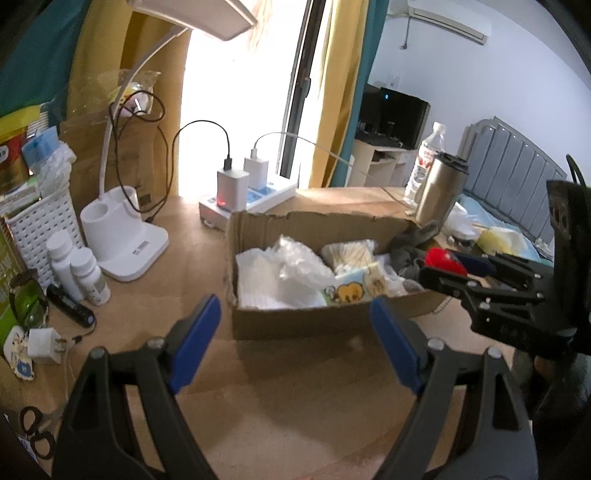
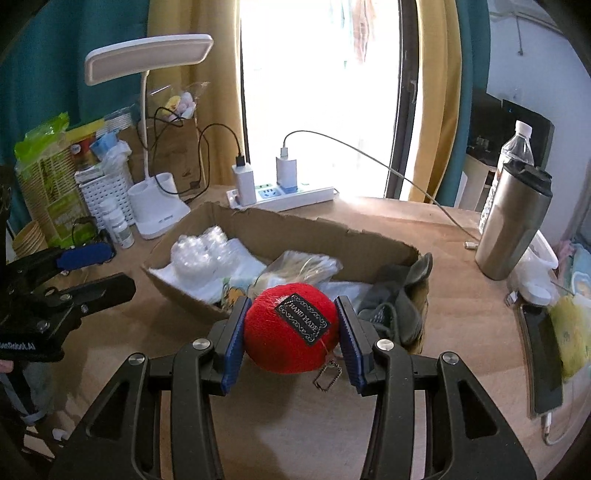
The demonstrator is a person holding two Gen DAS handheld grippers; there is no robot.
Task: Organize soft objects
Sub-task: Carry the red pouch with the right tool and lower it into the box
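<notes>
Wooden bench [image 2: 369, 229] stands before a bright window and carries one torn cardboard box [image 2: 295, 236], which holds plastic bags, a cotton swab pack and one grey cloth [image 2: 399, 299] over its right end. One right gripper [image 2: 291, 334] is closed on one red felt ball [image 2: 291, 328] at the near edge of the box. One left gripper [image 1: 295, 332] is wide open, holding nothing. Two chargers sit in one power strip [image 2: 295, 197] far behind; one steel tumbler [image 2: 513, 221] stands right.

I am working in a home bedroom: a grey padded headboard [image 1: 517, 166] is standing by the desk [image 1: 295, 387], yellow curtains [image 2: 436, 92] are framing the window, an air conditioner [image 1: 450, 18] is hanging above.
</notes>
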